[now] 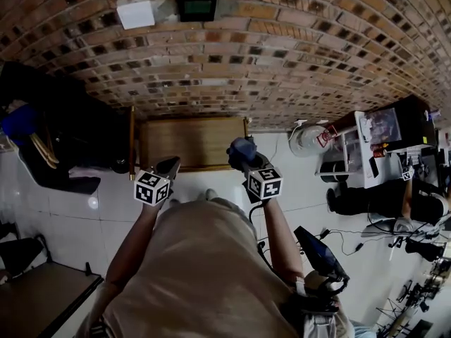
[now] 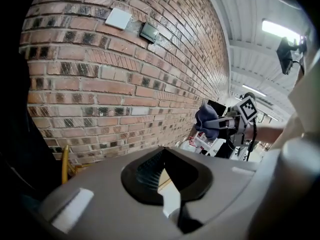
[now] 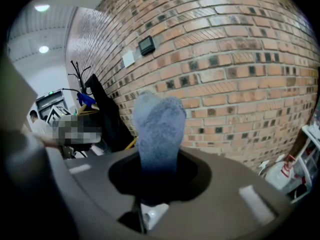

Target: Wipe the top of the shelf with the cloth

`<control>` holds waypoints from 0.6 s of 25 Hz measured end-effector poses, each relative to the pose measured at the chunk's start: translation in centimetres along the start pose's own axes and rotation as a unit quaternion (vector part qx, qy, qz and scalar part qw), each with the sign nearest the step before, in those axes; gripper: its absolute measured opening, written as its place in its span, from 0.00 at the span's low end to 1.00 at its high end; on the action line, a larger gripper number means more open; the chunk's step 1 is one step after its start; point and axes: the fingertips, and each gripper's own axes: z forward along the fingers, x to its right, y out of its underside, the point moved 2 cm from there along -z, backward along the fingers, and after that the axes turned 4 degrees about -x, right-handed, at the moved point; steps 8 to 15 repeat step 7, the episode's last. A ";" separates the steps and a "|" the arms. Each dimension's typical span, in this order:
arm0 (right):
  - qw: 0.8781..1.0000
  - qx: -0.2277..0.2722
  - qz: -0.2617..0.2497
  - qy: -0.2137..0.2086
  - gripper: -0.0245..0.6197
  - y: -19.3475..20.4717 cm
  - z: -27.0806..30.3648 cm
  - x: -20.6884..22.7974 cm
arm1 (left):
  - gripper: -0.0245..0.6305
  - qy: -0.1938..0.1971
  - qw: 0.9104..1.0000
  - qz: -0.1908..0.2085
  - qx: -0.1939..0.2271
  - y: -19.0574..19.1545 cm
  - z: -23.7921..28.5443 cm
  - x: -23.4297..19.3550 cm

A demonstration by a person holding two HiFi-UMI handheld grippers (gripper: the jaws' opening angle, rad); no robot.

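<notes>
- A blue cloth (image 3: pixel 159 129) is gripped between the jaws of the right gripper (image 1: pixel 243 158), pictured over the wooden shelf (image 1: pixel 190 143) by the brick wall (image 1: pixel 282 55).
- The left gripper (image 1: pixel 168 169) is held alongside, jaws closed, empty.

Wall: red-brown brick wall (image 1: pixel 282 55), pale mortar, full width of the head view. Two fittings mounted high on it: a white square plate (image 1: pixel 136 13) and, just beside it, a small dark panel (image 1: pixel 196 7).
Floor: white glossy tiles (image 1: pixel 106 224), with loose black cables (image 1: pixel 352 234) on the right.
Furniture: dark tabletop (image 1: pixel 42 294) at lower left; white rack (image 1: pixel 352 153) against the wall at right; coat stand (image 3: pixel 80 74) with a dark garment (image 3: pixel 107 114) hanging at left.
Light: ceiling strip lights (image 2: pixel 280 30), lit, on a white ribbed ceiling (image 2: pixel 250 59).
</notes>
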 end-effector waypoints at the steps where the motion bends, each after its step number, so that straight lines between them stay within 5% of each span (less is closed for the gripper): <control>1: 1.000 0.000 0.003 0.000 0.17 0.3 0.1 -0.2 | 0.04 0.002 1.000 -0.002 -0.003 0.2 -0.1 -0.1; 15: 1.000 -0.002 0.023 -0.001 0.17 1.8 0.7 -1.3 | 0.04 0.006 1.000 -0.017 -0.009 1.3 -1.0 -1.3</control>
